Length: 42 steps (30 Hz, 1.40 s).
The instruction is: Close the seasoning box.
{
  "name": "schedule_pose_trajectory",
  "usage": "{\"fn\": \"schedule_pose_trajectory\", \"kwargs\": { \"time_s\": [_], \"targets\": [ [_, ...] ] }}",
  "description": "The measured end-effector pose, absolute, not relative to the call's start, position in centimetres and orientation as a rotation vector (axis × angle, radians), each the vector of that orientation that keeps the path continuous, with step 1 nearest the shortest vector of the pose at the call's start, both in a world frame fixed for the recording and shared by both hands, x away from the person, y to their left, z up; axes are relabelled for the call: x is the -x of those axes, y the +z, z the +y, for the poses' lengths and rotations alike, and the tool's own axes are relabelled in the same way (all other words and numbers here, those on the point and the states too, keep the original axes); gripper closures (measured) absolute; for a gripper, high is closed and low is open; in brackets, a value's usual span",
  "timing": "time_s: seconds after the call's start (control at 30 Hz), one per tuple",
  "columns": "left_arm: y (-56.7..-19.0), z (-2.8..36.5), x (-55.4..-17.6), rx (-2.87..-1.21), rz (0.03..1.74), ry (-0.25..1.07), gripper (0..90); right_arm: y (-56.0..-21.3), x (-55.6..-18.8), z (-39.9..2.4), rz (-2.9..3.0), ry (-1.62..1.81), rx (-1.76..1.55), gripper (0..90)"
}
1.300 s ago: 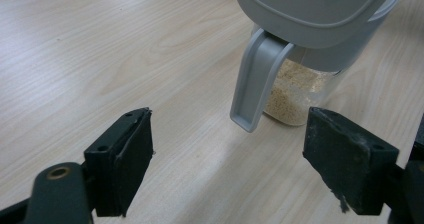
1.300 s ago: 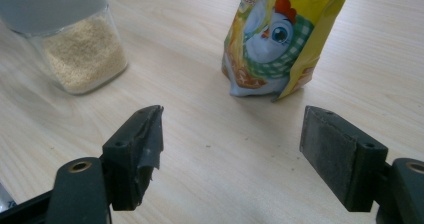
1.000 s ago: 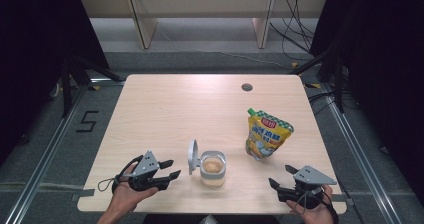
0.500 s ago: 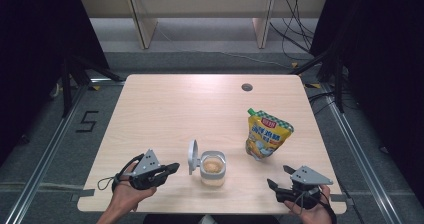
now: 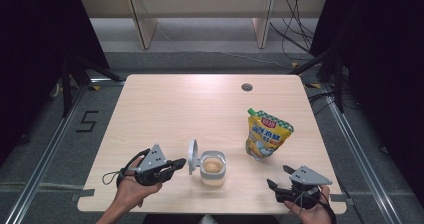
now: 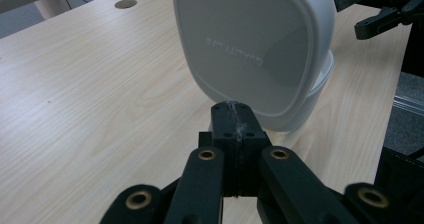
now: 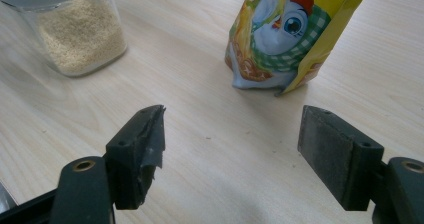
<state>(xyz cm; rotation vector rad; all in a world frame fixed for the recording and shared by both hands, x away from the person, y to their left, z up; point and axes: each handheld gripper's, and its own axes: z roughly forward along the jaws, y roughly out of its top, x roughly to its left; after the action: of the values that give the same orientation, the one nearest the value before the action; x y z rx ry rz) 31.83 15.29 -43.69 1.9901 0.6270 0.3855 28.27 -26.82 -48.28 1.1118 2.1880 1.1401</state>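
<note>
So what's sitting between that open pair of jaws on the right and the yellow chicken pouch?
Nothing: in the right gripper view, only bare wooden table lies between the right gripper and the yellow pouch. The grain jar stands off to one side.

Just ahead of the left gripper: clear plastic jar of pale grains, its white rounded lid hinged upright on the side facing that claw. Beyond the right gripper, well apart: yellow printed stand-up pouch, upright on the light wooden table. Jar between the claws, nearer the left.
</note>
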Motion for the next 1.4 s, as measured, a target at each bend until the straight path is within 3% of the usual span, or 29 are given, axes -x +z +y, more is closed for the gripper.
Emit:
{"fn": "schedule_pose_trajectory", "kwargs": {
  "time_s": [1.07, 1.27, 1.4],
  "targets": [
    [-42.3, 12.6, -32.0, -2.012, 0.527, 0.382, 88.2, -48.3, -28.4, -26.9, 2.181, 1.106, -1.042, 28.3],
    [-42.2, 13.6, -32.1, -1.974, 0.564, 0.364, 76.1, -48.4, -28.3, -26.9, 2.196, 1.11, -1.078, 28.3],
    [-42.6, 14.3, -32.1, -1.944, 0.589, 0.364, 57.4, -48.3, -28.4, -26.9, 2.184, 1.106, -1.049, 28.3]
  ]
}}
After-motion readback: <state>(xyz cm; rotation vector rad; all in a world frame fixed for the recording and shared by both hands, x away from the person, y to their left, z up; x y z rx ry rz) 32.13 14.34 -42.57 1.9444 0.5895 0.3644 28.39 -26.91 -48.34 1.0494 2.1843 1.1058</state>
